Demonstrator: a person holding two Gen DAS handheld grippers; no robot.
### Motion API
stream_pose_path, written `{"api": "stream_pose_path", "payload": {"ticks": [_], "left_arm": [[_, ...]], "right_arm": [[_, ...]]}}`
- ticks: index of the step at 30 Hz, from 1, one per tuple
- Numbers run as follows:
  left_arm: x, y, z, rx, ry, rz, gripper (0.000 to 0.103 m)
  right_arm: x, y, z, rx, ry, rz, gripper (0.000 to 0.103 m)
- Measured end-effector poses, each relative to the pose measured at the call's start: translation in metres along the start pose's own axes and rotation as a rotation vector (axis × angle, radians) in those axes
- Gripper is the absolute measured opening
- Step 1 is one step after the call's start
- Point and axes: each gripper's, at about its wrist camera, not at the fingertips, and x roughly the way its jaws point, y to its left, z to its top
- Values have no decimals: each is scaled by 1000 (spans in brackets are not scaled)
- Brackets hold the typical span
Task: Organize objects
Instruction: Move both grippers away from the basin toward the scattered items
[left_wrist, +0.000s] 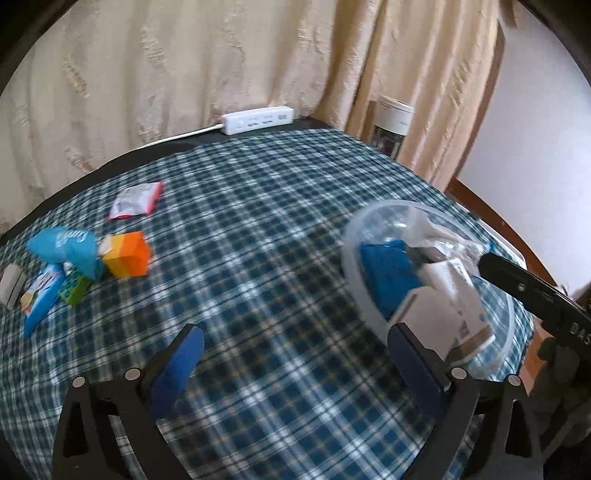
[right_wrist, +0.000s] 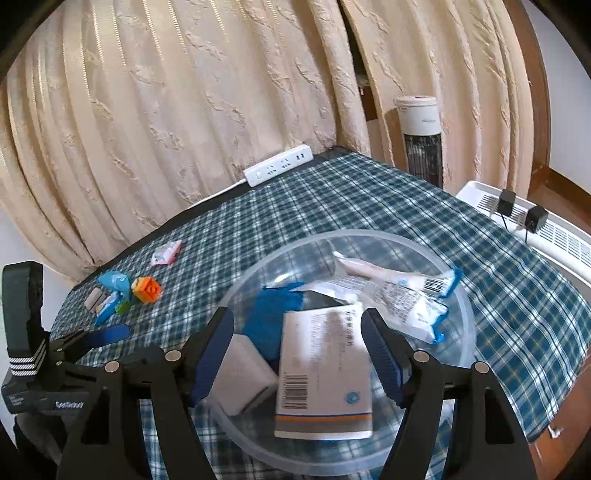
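Several packets lie in the clear plastic bowl (right_wrist: 458, 295) near the right edge of my checked tablecloth (left_wrist: 258, 221): a white medicine box (right_wrist: 325, 376), a blue pouch (right_wrist: 269, 317), a white block (right_wrist: 243, 380). My right gripper (right_wrist: 297, 354) hangs over the bowl, jaws apart and not touching the box between them. My left gripper (left_wrist: 295, 354) stands wide and empty. Far left: an orange cube (left_wrist: 127, 258), blue bag (left_wrist: 66, 247), red-edged sachet (left_wrist: 136, 199). Behind, a power strip (left_wrist: 258, 120).

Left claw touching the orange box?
Apart. The left wrist view shows the left claw open over bare checked cloth, with the orange box well off to its left across a clear stretch.
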Motion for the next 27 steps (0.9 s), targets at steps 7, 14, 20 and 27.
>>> {"api": "stream_pose_path", "payload": {"ticks": [7, 14, 20, 27], "left_arm": [[-6, 25, -4, -49, -5, 35, 103], [-13, 58, -11, -114, -13, 73, 103], [-21, 91, -15, -180, -21, 118, 103], [-27, 142, -25, -266, -27, 201, 103]], "right_arm": [[5, 23, 2, -34, 8, 38, 74], [14, 52, 4, -65, 24, 92, 79], [28, 84, 0, -96, 76, 163, 84], [38, 112, -5, -124, 109, 212, 85]]}}
